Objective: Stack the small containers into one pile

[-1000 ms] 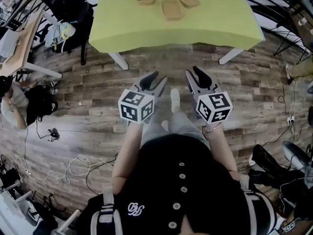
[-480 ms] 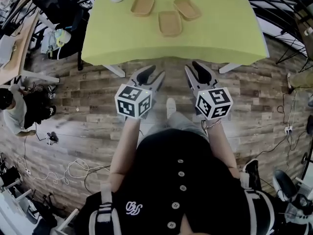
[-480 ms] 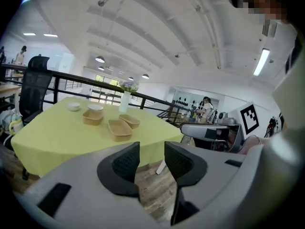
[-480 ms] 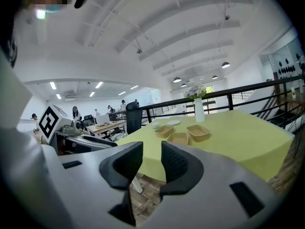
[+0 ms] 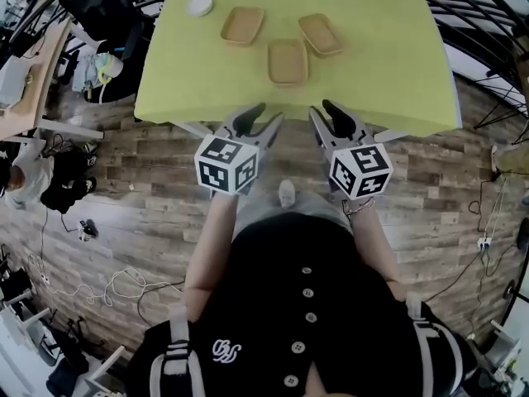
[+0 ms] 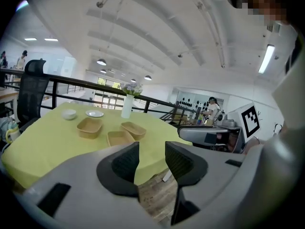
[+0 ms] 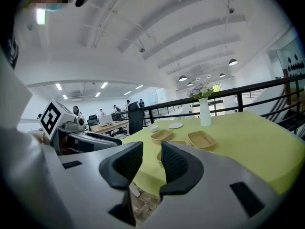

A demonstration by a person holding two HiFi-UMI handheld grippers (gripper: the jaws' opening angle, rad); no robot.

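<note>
small containers (image 5: pixel 288 61): unstacked | left gripper (image 5: pixel 263 117): empty, jaws have just been opening | right gripper (image 5: pixel 324 112): spread, empty | risk: a shallow rim slips the pinch

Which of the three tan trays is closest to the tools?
The middle tray. It sits nearest the front edge of the table, while the left tray and the angled right tray lie farther back.

Bright even ceiling-lamp light, soft shadows, strong fisheye bending and dark corners
</note>
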